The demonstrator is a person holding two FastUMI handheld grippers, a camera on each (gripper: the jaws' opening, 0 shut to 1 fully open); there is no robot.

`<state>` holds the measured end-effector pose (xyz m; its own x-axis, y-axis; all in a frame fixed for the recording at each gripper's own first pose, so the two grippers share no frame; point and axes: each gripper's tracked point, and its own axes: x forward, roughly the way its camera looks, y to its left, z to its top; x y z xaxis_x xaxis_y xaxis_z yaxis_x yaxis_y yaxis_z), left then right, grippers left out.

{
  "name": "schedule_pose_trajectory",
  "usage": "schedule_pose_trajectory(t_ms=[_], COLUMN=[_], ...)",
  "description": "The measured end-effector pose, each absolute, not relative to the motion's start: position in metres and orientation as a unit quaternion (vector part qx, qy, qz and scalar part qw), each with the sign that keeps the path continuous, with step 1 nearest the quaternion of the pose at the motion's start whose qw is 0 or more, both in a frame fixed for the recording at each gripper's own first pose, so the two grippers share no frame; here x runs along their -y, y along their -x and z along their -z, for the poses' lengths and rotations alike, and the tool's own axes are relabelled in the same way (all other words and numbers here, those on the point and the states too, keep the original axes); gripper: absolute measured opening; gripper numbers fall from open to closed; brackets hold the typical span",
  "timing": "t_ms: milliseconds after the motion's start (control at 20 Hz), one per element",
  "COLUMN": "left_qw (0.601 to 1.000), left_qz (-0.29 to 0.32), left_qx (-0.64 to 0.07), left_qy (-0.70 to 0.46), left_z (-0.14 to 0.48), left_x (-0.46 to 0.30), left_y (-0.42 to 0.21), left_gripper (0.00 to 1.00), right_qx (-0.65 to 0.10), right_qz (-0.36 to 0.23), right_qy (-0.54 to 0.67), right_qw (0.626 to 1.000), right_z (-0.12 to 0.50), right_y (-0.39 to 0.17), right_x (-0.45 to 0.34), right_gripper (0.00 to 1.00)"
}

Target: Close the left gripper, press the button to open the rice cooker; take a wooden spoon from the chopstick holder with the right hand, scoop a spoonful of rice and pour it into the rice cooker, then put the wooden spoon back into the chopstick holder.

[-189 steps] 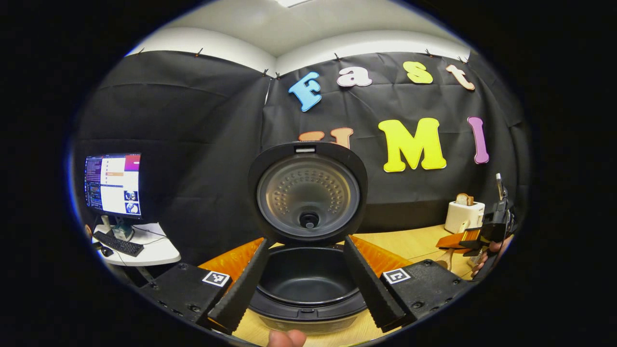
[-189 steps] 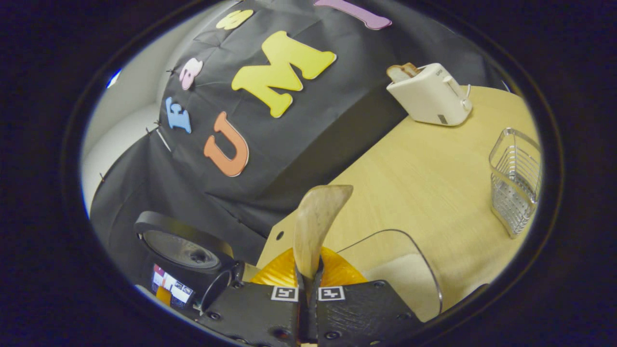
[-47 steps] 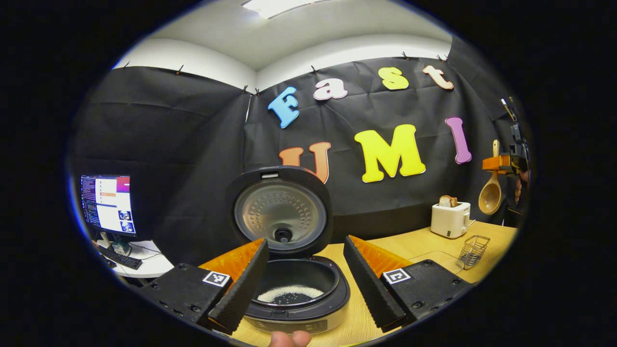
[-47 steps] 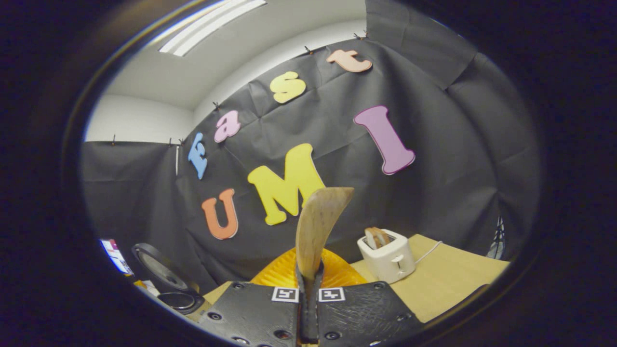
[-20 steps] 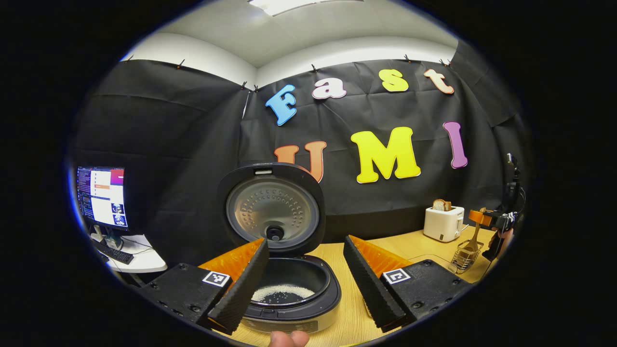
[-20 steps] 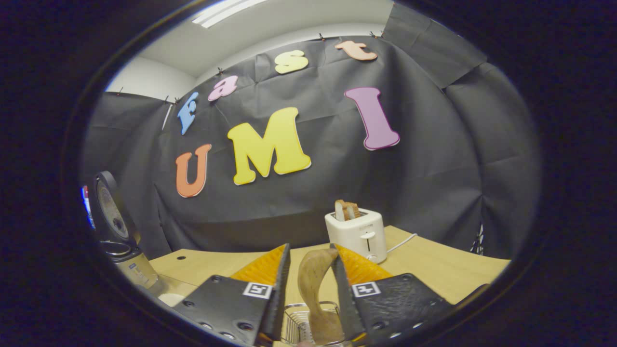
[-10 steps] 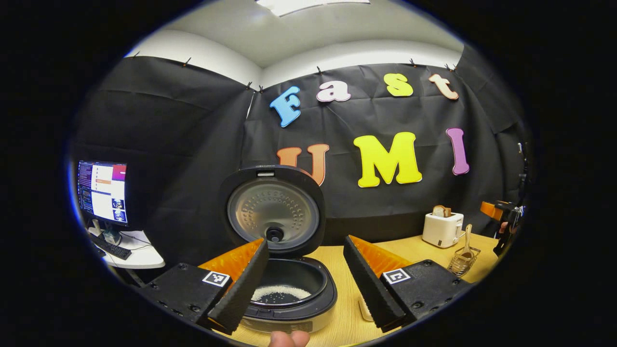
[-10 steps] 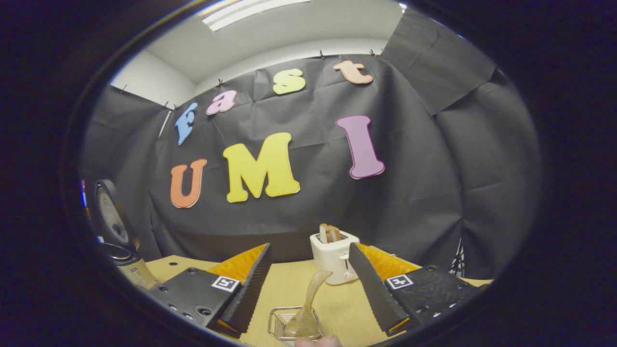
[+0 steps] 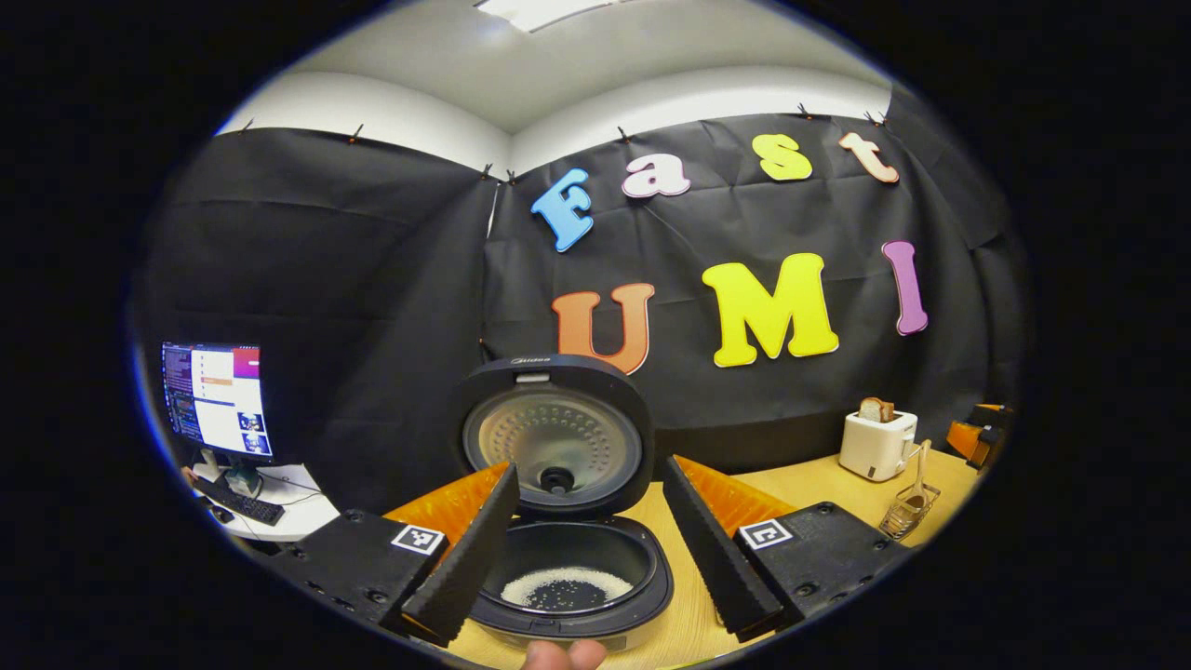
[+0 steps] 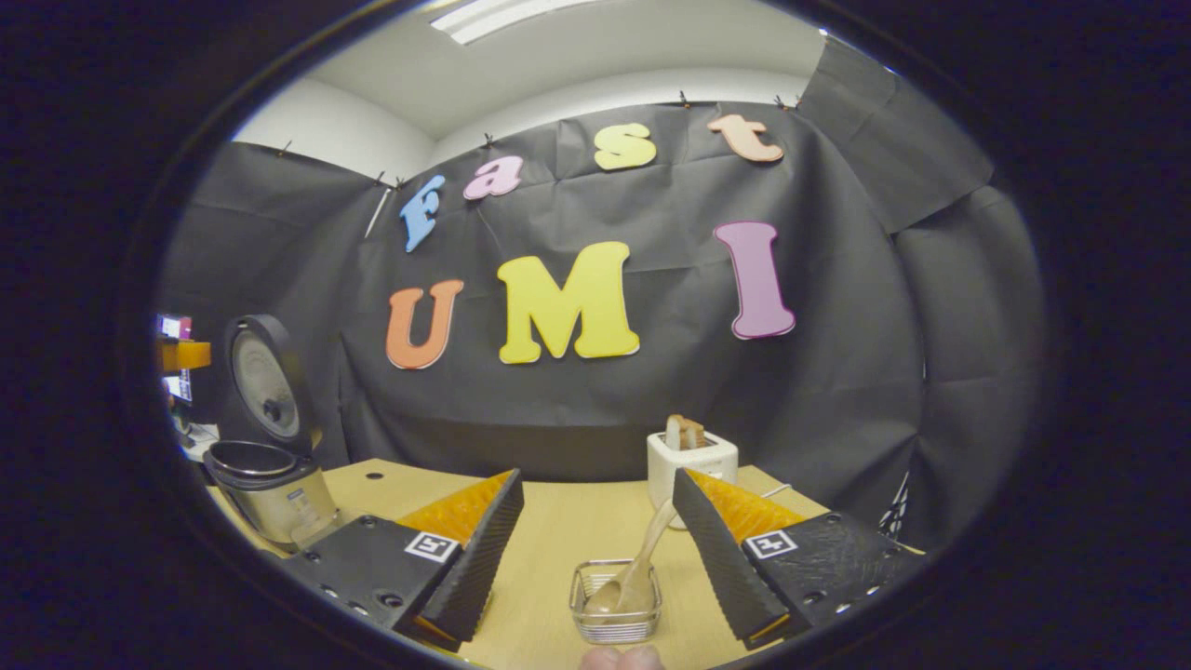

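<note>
Left gripper: fingers spread wide, holding nothing, framing the rice cooker at six o'clock; lid stood upright, rice lay in the pot, likely the poured spoonful. Wooden spoon leaned in the chopstick holder at four o'clock, beside the toaster.

Right gripper: jaws wide apart, empty, backed off from the chopstick holder at six o'clock. Wooden spoon rested bowl-down inside, handle slanting toward the toaster. Rice cooker stood at nine o'clock on the table.

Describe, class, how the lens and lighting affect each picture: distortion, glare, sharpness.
Left gripper view: strong fisheye bowing of the wall top; the ceiling light glares; rice cooker looks sharp. Right gripper view: same curvature, dimmer overall; wooden spoon in the chopstick holder is clear enough.
</note>
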<state>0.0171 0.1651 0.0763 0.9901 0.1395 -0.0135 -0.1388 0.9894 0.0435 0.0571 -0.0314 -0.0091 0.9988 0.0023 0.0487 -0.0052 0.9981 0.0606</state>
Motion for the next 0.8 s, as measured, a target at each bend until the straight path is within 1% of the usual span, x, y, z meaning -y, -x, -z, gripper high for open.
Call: schedule_pose_trajectory(t_ms=[100,150,300,350,400,500,550,600,700,800], left_qw=[0.998,0.999,0.999,0.999,0.998,0.998,0.998,0.998,0.997,0.995], left_qz=[-0.053,-0.048,-0.034,-0.035,-0.038,-0.039,-0.046,-0.053,-0.062,-0.077], left_qx=[-0.011,-0.017,-0.031,-0.040,-0.043,-0.041,-0.038,-0.036,-0.042,-0.057], left_qy=[-0.013,-0.007,0.004,0.003,0.004,0.009,0.005,-0.006,-0.021,-0.026], left_z=[-0.098,-0.106,-0.129,-0.133,-0.139,-0.157,-0.166,-0.174,-0.181,-0.169], left_x=[-0.161,-0.160,-0.159,-0.163,-0.167,-0.170,-0.177,-0.185,-0.199,-0.224], left_y=[-0.029,-0.034,-0.055,-0.063,-0.069,-0.082,-0.089,-0.098,-0.117,-0.132], left_gripper=[0.99,0.99,0.99,0.99,0.98,0.99,0.95,0.98,0.98,0.98], right_qx=[0.035,0.038,0.035,0.036,0.037,0.043,0.046,0.047,0.049,0.049], right_qz=[-0.011,-0.016,-0.021,-0.022,-0.023,-0.021,-0.023,-0.026,-0.027,-0.025], right_qy=[-0.029,-0.027,-0.041,-0.047,-0.050,-0.050,-0.052,-0.055,-0.059,-0.064], right_qw=[0.999,0.999,0.998,0.998,0.998,0.998,0.997,0.997,0.997,0.996], right_z=[0.004,-0.001,0.000,-0.001,-0.002,-0.005,-0.005,-0.006,-0.005,-0.005], right_y=[-0.049,-0.046,-0.040,-0.038,-0.037,-0.032,-0.031,-0.029,-0.028,-0.026], right_x=[0.033,0.036,0.049,0.051,0.054,0.059,0.059,0.059,0.061,0.066], right_gripper=[0.92,0.96,0.96,1.00,0.95,0.95,1.00,0.95,0.95,0.95])
